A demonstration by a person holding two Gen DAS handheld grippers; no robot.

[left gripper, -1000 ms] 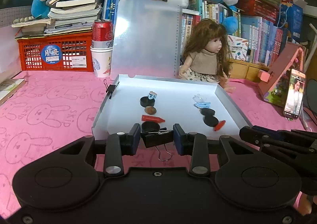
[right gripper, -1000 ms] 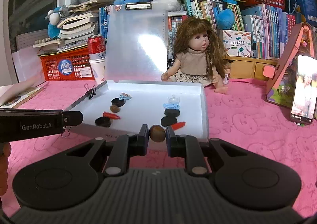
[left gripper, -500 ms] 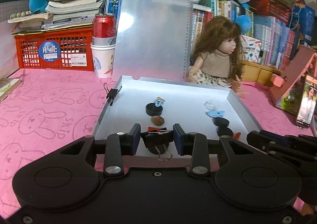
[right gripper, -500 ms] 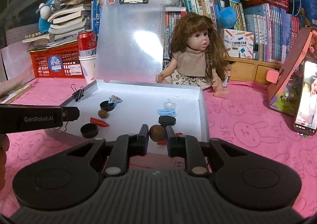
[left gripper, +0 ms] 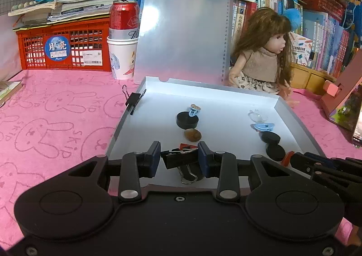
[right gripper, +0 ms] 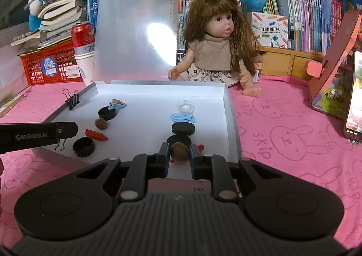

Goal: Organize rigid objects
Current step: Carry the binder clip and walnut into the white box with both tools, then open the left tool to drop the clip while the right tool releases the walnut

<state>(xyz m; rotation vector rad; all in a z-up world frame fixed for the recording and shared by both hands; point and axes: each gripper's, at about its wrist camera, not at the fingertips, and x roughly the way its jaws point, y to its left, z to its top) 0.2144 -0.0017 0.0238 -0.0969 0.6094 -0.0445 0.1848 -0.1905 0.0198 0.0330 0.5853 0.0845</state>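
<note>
Step in hand looks like the carry-in — both grippers hold an item over the near edge of the white tray [left gripper: 126, 124], w/ nothing set down yet. Left gripper [left gripper: 179, 161] has its jaws clamped on a black binder clip [left gripper: 178, 158], wire handle dangling below; it hangs just above the tray's front-left part, near the red piece [left gripper: 184, 145] and the brown nut [left gripper: 192, 135]. Right gripper [right gripper: 179, 154] has jaws closed on a second brown nut [right gripper: 179, 152], just over the tray's front-right, right by the two black caps [right gripper: 183, 129] and the blue clip [right gripper: 182, 117]. The tray's contents seem sorted in two columns — left w/ cap, nut, red piece, another cap; right w/ clear dome, blue clip, caps, red bit. Next move prob. calls for lowering each item onto a bare patch in its own column, then opening the jaws w/o knocking neighbours; the nut may roll, so a low release matters. Pose: both grippers pitch fwd and down toward the tray, side by side, roughly level in roll; the left one's arm shows as a black bar in the right wrist view. Tray sits on the pink tabletop [left gripper: 56, 120].
</note>
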